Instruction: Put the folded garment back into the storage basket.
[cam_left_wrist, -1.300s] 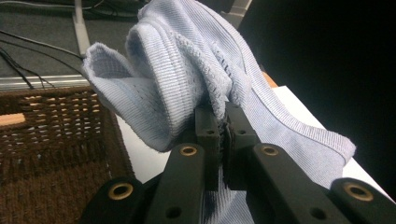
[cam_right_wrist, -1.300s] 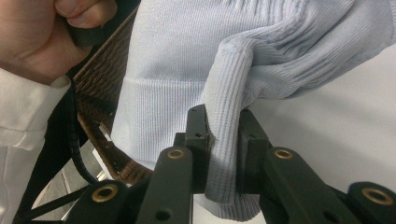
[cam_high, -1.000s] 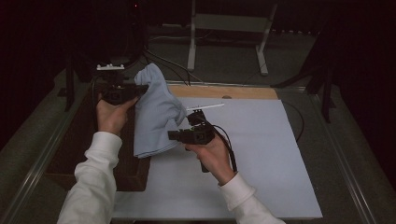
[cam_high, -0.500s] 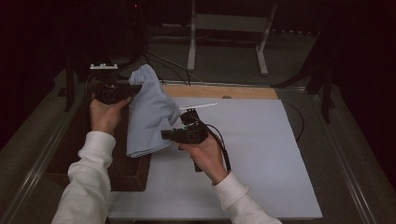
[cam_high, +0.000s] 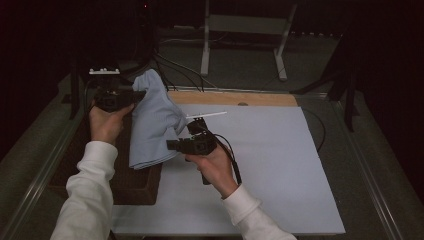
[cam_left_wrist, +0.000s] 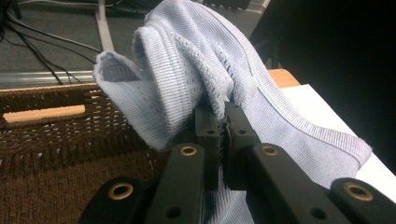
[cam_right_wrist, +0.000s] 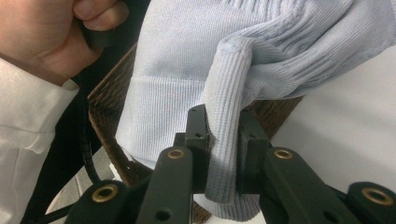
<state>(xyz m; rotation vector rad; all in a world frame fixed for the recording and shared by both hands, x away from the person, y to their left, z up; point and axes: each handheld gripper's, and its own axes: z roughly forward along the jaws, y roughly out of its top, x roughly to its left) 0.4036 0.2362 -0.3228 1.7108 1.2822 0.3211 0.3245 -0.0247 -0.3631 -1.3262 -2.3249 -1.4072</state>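
Ribbed matt cloth, woven wicker basket

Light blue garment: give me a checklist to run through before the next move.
1. Left gripper clamped on the light blue garment: ok.
2. Right gripper clamped on a ribbed fold: ok.
3. Garment lifted and hanging between both grippers: ok.
4. Lower hem clear of the brown wicker basket: not ok, it drapes over the rim.
5. White table sheet bare for laying it down: ok.
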